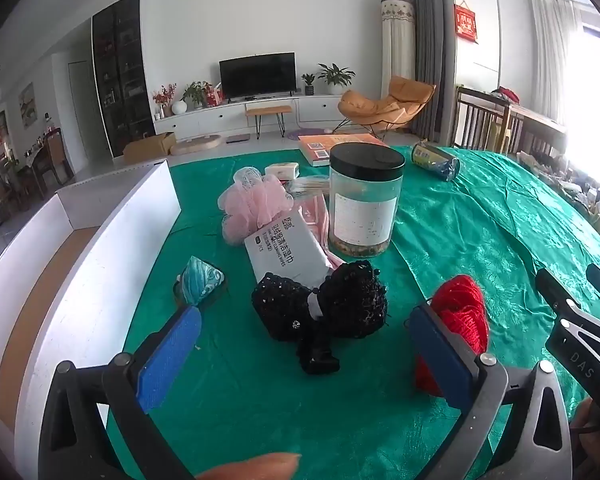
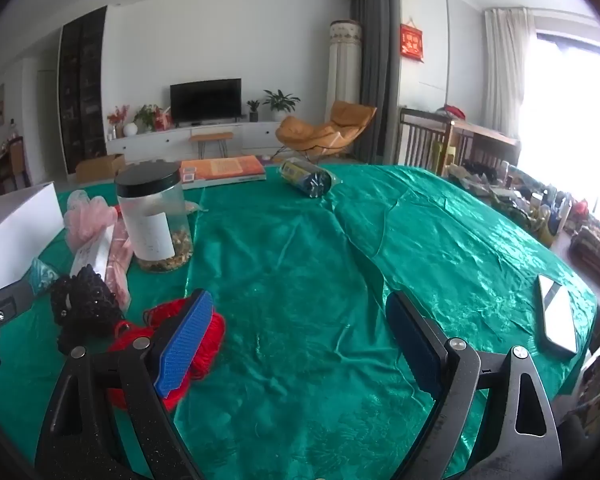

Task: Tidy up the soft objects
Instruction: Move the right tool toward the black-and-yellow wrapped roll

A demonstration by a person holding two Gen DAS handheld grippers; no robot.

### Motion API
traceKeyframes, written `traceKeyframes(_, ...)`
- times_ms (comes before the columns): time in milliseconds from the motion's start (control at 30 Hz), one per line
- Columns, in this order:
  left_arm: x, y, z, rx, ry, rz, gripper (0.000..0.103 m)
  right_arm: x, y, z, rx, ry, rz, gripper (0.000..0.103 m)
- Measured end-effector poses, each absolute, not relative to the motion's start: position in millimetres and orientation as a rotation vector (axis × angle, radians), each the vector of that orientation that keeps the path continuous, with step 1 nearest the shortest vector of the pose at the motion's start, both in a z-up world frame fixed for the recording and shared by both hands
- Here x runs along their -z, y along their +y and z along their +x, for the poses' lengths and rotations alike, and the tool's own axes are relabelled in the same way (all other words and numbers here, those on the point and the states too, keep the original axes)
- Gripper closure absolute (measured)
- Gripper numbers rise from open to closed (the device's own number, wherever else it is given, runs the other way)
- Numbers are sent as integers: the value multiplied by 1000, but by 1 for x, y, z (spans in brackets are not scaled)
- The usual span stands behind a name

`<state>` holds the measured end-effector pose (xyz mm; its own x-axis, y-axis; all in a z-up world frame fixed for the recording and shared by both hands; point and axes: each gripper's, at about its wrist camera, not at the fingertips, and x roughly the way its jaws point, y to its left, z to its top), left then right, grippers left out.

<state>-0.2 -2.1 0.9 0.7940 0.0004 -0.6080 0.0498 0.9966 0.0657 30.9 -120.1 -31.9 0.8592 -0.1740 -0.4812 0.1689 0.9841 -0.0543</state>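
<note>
A black beaded bow [image 1: 324, 308] lies on the green tablecloth [image 1: 480, 240], just ahead of my open left gripper [image 1: 300, 320], whose blue pads stand wide on either side of it without touching. Red yarn [image 1: 460, 320] sits behind the left gripper's right pad. A teal pouch [image 1: 202, 280], a pink mesh puff [image 1: 252, 204] and a wipes pack [image 1: 284, 252] lie further back. In the right wrist view my right gripper [image 2: 296, 320] is open over bare cloth [image 2: 300, 260], its left pad over the red yarn [image 2: 204, 340]; the black bow [image 2: 84, 304] lies to the left.
A white open box [image 1: 100, 248] stands along the left. A clear jar with a black lid [image 1: 364, 204], an orange book [image 1: 340, 146] and a rolled packet [image 1: 436, 160] stand further back. A phone [image 2: 556, 316] lies near the table's right edge.
</note>
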Motion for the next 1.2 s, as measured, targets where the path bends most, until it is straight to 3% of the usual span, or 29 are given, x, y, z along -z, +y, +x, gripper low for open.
traceKeyframes(1200,14,14,8,-42,695,92,0,33,-101,33,94,502,-44,13)
